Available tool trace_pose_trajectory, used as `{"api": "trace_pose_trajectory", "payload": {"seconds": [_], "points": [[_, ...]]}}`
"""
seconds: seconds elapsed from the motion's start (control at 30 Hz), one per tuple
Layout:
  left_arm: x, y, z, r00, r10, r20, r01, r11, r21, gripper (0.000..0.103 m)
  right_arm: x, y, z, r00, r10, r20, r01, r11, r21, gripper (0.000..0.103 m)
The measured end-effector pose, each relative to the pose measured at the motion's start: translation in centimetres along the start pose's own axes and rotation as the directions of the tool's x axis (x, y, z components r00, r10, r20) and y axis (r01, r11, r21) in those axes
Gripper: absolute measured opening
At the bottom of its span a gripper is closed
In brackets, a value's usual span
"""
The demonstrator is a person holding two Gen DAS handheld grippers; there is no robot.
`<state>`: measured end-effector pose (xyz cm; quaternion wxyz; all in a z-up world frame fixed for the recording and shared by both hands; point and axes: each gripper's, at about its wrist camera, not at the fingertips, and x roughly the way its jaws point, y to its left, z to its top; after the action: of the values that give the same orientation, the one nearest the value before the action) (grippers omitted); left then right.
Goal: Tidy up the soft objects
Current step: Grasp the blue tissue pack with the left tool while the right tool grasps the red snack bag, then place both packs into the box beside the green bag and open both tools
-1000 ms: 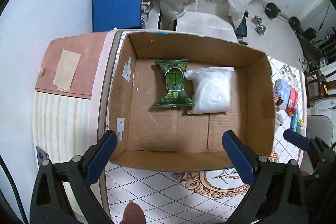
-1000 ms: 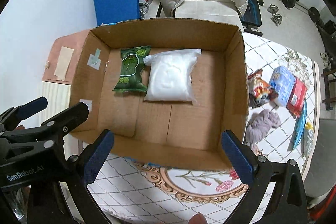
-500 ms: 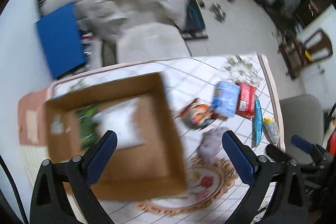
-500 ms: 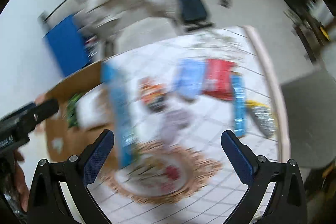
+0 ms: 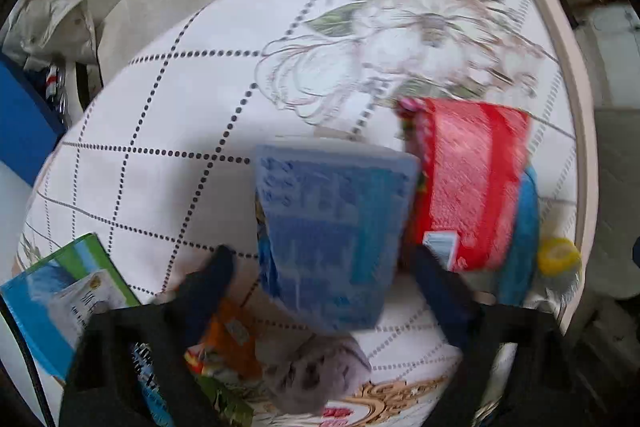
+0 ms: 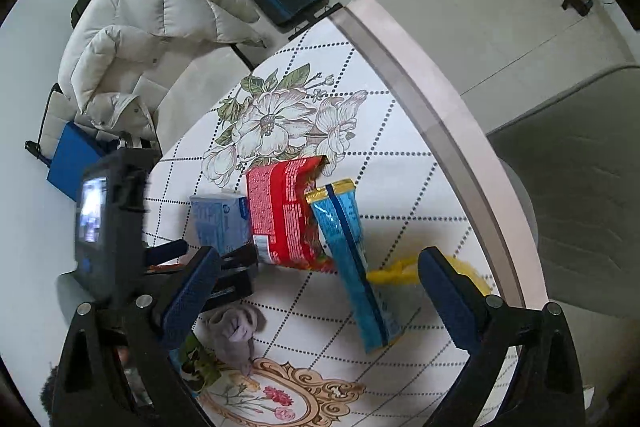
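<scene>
My left gripper [image 5: 320, 263] is open, its jaws on either side of a blue soft pack [image 5: 332, 227] on the tablecloth; the view is blurred, so contact is unclear. A red snack bag [image 5: 468, 187] lies just right of the pack. A grey cloth [image 5: 316, 371] lies below it. In the right wrist view, my right gripper [image 6: 316, 291] is open above a long blue packet [image 6: 352, 259], with the red bag [image 6: 280, 211], the blue pack [image 6: 218, 219] and the grey cloth [image 6: 236, 327] to its left. The left gripper's body [image 6: 108, 223] shows there too.
A yellow-topped packet [image 6: 404, 273] lies near the table's right edge [image 6: 440, 131]. An orange snack bag [image 5: 228, 339] and a blue-green box corner [image 5: 60, 291] lie at lower left. A chair with a white puffer jacket [image 6: 132, 51] stands behind the table.
Both grippers have swung right, away from the cardboard box, to the group of packets. The left gripper has come down close around the blue pack. Both stay open.
</scene>
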<state>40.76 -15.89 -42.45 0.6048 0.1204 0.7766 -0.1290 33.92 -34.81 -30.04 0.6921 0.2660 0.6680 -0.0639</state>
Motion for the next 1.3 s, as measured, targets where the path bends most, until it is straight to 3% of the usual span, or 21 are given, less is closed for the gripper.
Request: {"api": "trace_pose_trajectory", "payload": {"seconds": [0.03, 0.23, 0.3, 0.47, 0.6, 0.67, 0.73, 0.8, 0.9, 1.07, 1.2, 1.3], "points": [[0.4, 0.8, 0.1, 1.000, -0.003, -0.011, 0.003, 1.000, -0.030, 0.062, 0.6, 0.1, 0.4, 1.000, 0.006, -0.014, -0.006, 1.000, -0.008, 0.098], [0.6, 5.2, 0.2, 1.000, -0.011, -0.002, 0.011, 0.991, -0.137, 0.062, 5.4, 3.1, 1.2, 0.993, 0.017, -0.115, -0.023, 0.999, -0.050, 0.093], [0.7, 5.8, 0.1, 1.000, -0.002, 0.001, 0.002, 0.990, -0.143, 0.064, 7.0, 4.3, 1.2, 0.989, 0.010, -0.151, -0.020, 0.998, -0.066, 0.086], [1.4, 6.6, 0.0, 1.000, -0.020, -0.003, 0.019, 0.989, -0.149, 0.064, 10.7, 6.1, 1.3, 0.975, -0.079, -0.206, 0.062, 0.994, -0.087, 0.080], [1.5, 7.0, 0.3, 1.000, -0.021, -0.001, 0.021, 0.988, -0.151, 0.064, 13.1, 6.0, 0.9, 0.961, -0.143, -0.236, 0.128, 0.989, -0.078, 0.068], [1.5, 6.8, 0.4, 1.000, -0.019, 0.006, 0.019, 0.990, -0.141, 0.061, 13.6, 6.1, 0.6, 0.958, -0.187, -0.218, 0.171, 0.981, -0.088, 0.060], [0.9, 6.3, -0.1, 1.000, -0.015, 0.020, 0.018, 0.989, -0.145, 0.042, 13.6, 6.5, 0.1, 0.957, -0.215, -0.195, 0.195, 0.974, -0.117, 0.052], [0.0, 6.1, -0.4, 1.000, -0.006, 0.029, 0.010, 0.989, -0.146, 0.036, 13.2, 6.9, -0.5, 0.959, -0.218, -0.180, 0.195, 0.971, -0.136, 0.047], [-3.5, 6.1, -1.6, 0.995, -0.031, 0.098, 0.045, 0.988, -0.146, 0.036, 11.1, 7.7, -1.7, 0.972, -0.186, -0.145, 0.164, 0.975, -0.149, 0.046], [-12.2, 7.9, -6.5, 0.960, -0.066, 0.272, 0.108, 0.984, -0.142, 0.036, 5.5, 10.4, -4.5, 0.993, -0.094, -0.076, 0.077, 0.975, -0.207, 0.046], [-18.1, 12.4, -12.3, 0.924, -0.090, 0.373, 0.163, 0.972, -0.168, 0.036, 0.5, 14.0, -8.5, 0.999, -0.001, -0.047, -0.014, 0.953, -0.303, 0.046], [-19.7, 18.0, -17.2, 0.920, -0.061, 0.388, 0.157, 0.962, -0.222, 0.036, -0.9, 17.2, -12.0, 0.992, 0.071, -0.099, -0.102, 0.930, -0.354, 0.046]]}}
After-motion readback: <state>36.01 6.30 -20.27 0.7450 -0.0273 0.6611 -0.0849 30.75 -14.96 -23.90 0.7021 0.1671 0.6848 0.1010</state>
